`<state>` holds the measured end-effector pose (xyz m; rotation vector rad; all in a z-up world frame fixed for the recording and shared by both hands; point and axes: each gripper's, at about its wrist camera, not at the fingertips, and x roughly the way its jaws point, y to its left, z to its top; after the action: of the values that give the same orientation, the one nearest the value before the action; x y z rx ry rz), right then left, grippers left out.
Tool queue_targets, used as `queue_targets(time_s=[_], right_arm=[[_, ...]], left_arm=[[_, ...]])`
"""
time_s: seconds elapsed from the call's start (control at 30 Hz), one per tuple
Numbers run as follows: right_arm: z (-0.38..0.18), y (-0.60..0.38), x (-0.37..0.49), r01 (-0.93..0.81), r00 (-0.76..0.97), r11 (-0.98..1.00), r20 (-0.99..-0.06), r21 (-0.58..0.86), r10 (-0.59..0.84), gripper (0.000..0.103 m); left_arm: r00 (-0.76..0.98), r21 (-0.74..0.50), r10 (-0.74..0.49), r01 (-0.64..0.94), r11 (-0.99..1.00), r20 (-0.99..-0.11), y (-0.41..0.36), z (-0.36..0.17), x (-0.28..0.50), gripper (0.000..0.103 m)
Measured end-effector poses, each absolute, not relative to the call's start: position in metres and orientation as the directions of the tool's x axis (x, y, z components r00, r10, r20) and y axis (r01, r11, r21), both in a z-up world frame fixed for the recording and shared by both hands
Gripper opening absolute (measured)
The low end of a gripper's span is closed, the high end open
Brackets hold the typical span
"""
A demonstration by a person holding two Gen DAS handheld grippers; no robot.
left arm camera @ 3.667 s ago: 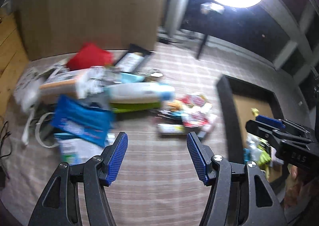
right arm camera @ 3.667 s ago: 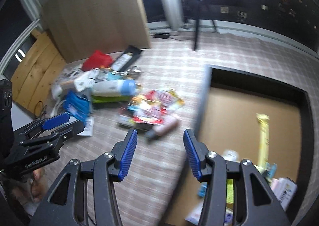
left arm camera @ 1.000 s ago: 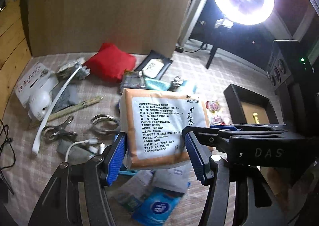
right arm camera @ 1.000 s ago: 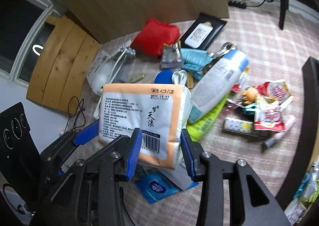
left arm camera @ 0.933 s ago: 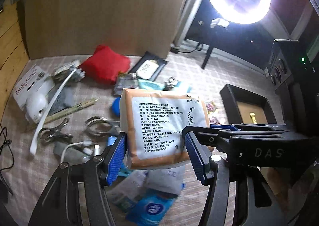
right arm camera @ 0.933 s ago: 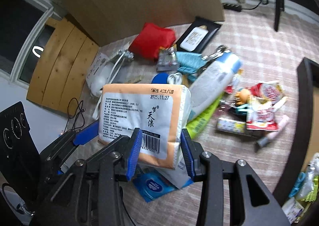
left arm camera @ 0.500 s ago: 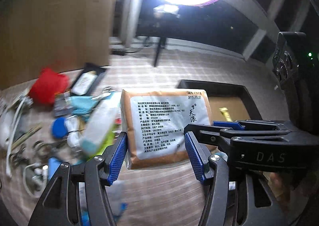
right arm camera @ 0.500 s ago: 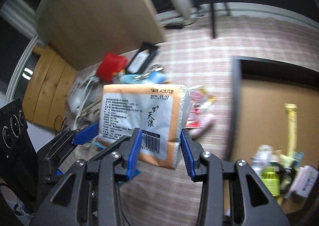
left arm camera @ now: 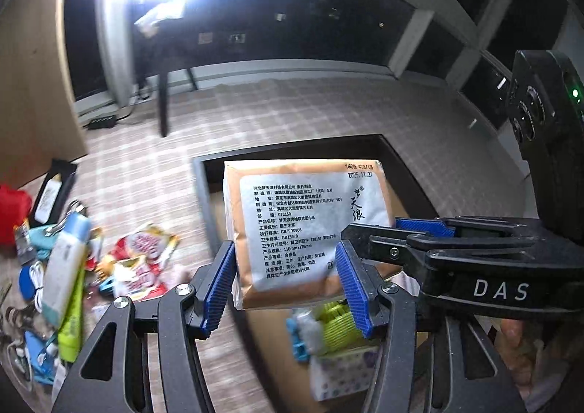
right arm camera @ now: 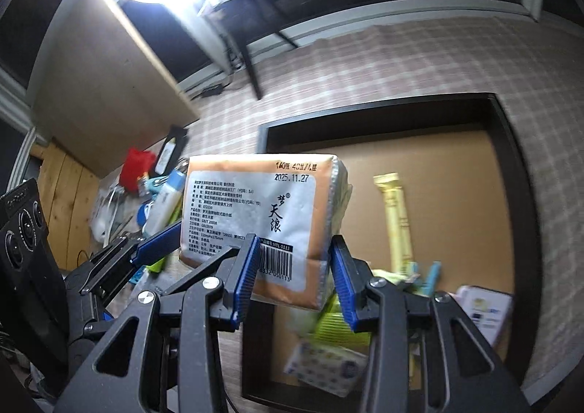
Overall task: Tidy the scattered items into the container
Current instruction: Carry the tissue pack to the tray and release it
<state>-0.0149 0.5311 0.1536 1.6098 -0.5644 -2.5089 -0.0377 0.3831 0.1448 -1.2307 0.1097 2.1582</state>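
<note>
Both the left gripper and the right gripper clamp the tissue pack, held above the black container's near-left corner.

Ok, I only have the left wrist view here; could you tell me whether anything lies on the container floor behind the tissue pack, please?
Observer: Yes. The right wrist view shows a long yellow sachet lying on the cardboard floor of the container, beyond the tissue pack.
Operator: Thank you. How does the right gripper sit on the pack?
Observer: The right gripper pinches its lower edge, with one of its fingers over the barcode.
Operator: Is there anything in the container's near right corner?
Observer: Yes, a white box lies there, too blurred to read.
</note>
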Motion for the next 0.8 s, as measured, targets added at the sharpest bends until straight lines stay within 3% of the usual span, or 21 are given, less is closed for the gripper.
queue_targets(time_s=[0.1, 0.23, 0.43, 0.8], right_arm=[[0.157, 0.547, -0.011, -0.116, -0.443, -0.928, -0.854, 0.355, -0.272, 0.040], [0.160, 0.563, -0.010, -0.117, -0.457, -0.930, -0.851, 0.348, -0.260, 0.042], [0.165, 0.568, -0.011, -0.117, -0.490, -0.942, -0.844, 0.313, -0.220, 0.054], [0.153, 0.520, -0.031, -0.011, -0.455, -0.943, -0.842, 0.332, -0.291, 0.054]], left_arm=[[-0.352, -0.218, 0.487, -0.586, -0.780, -0.799, 0.399, 0.145, -0.036, 0.052], [-0.379, -0.208, 0.473, -0.563, -0.800, -0.796, 0.406, 0.148, -0.037, 0.067], [-0.400, -0.208, 0.456, -0.526, -0.824, -0.795, 0.394, 0.150, -0.040, 0.067], [-0.453, -0.177, 0.364, -0.404, -0.898, -0.814, 0.318, 0.146, -0.053, 0.067]])
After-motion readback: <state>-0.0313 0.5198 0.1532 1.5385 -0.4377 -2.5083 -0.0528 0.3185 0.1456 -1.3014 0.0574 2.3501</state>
